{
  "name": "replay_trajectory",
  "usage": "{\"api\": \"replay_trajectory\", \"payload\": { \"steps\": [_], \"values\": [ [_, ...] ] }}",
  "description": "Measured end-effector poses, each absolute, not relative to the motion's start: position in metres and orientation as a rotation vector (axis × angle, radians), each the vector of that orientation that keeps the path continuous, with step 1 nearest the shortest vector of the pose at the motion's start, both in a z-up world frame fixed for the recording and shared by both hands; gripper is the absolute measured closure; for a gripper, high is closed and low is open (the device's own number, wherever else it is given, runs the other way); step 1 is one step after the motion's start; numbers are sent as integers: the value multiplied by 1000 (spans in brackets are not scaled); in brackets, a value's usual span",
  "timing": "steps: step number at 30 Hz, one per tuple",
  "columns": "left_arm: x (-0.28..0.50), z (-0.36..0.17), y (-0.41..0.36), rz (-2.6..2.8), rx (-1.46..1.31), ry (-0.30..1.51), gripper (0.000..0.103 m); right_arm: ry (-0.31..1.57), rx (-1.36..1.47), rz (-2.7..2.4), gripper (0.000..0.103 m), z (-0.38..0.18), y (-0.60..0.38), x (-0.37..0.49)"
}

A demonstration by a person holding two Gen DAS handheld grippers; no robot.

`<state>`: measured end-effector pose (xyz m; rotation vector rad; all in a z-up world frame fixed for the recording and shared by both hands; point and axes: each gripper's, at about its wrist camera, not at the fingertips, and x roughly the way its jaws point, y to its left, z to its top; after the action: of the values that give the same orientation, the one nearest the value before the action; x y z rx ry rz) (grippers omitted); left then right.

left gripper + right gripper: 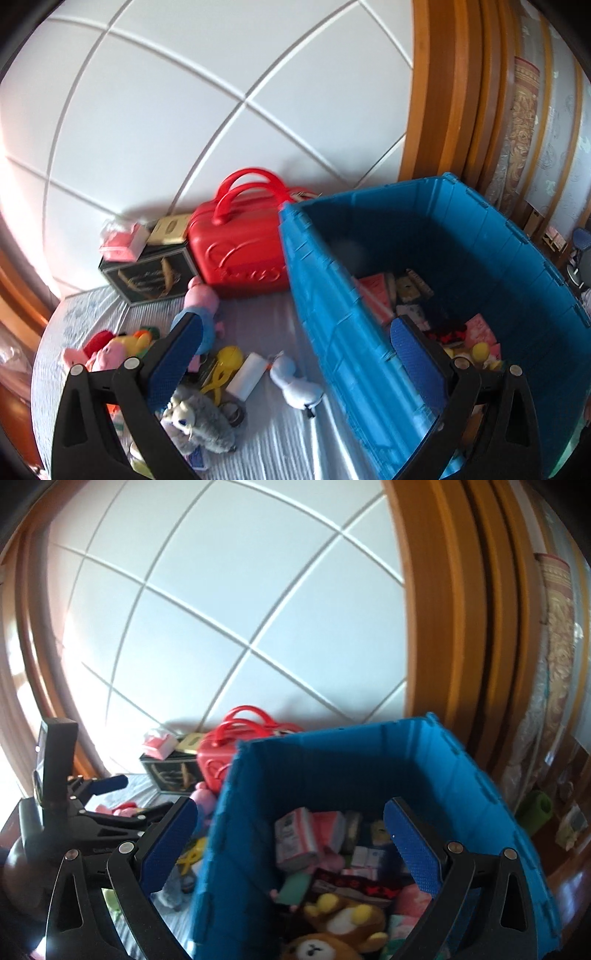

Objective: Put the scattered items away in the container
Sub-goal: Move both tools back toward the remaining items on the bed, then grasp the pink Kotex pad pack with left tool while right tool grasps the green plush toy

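Left gripper (295,354) and right gripper (291,842) hovering, jaws apart, holding nothing. Blue box (480,236) right of frame, part full. Toys (207,413) lying lower left on bed. Next: probably reaching for grey plush.

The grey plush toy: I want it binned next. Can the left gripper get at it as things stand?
Probably yes. The left gripper is open and empty, and the grey plush toy lies uncovered on the sheet just below its left finger, outside the blue bin.

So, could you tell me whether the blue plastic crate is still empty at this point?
No, the blue plastic crate already holds several items, including a brown plush bear and a small printed carton.
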<state>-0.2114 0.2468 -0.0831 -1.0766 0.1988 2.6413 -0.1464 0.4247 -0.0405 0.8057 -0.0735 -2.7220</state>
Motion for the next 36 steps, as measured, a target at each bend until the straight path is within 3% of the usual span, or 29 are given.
{"api": "replay_trajectory", "payload": {
  "steps": [19, 36],
  "values": [
    [-174, -113, -18, 2732, -1189, 71, 0, 10, 784, -2614, 0, -59, 200, -66],
    [-170, -180, -198, 2751, -1334, -21, 0, 81, 884, -2526, 1, -128, 36, -35]
  ]
}}
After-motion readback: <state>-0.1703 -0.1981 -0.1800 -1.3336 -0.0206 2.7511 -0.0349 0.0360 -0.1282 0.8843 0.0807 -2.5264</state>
